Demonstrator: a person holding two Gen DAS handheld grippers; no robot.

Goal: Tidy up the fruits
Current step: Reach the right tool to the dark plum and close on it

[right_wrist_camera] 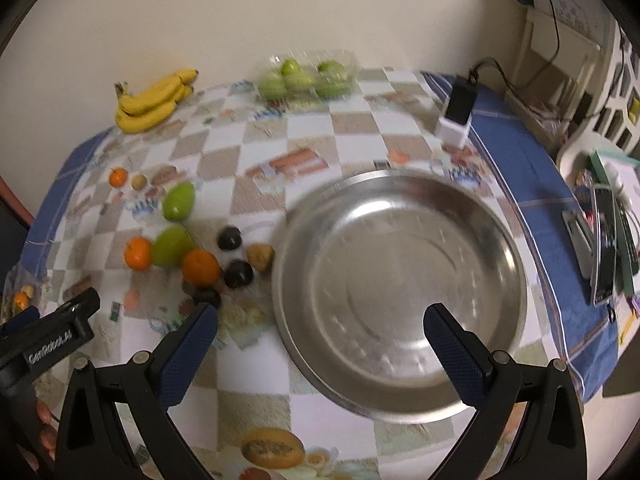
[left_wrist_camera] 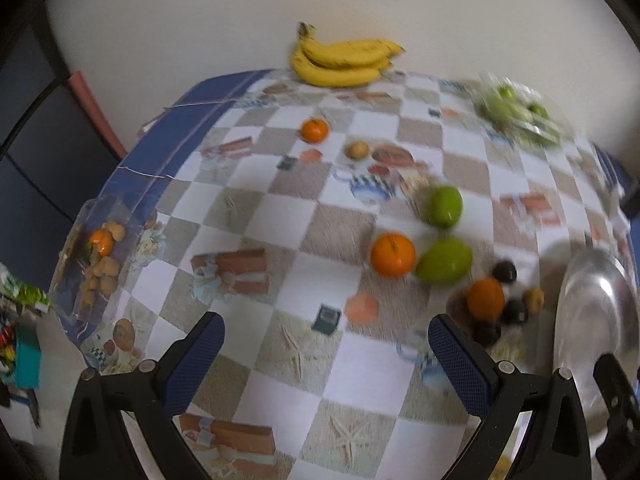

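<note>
Loose fruit lies on the checkered tablecloth: two green mangoes (left_wrist_camera: pixel 443 260) (right_wrist_camera: pixel 178 201), oranges (left_wrist_camera: pixel 392 254) (right_wrist_camera: pixel 200 267), dark round fruits (right_wrist_camera: pixel 238 274) and a small brown fruit (right_wrist_camera: pixel 260 256). A banana bunch (left_wrist_camera: pixel 344 60) (right_wrist_camera: pixel 154 100) lies at the far edge. An empty steel bowl (right_wrist_camera: pixel 400 288) (left_wrist_camera: pixel 596 320) sits to the right of the fruit. My left gripper (left_wrist_camera: pixel 326 340) is open and empty above the cloth, in front of the fruit. My right gripper (right_wrist_camera: pixel 320 332) is open and empty over the bowl's near rim.
A clear box of green fruits (right_wrist_camera: pixel 308 76) (left_wrist_camera: pixel 520 108) stands at the far edge. A clear bag of small fruits (left_wrist_camera: pixel 98 264) lies at the table's left edge. A white-and-black charger (right_wrist_camera: pixel 458 114) and phones (right_wrist_camera: pixel 604 240) are on the right.
</note>
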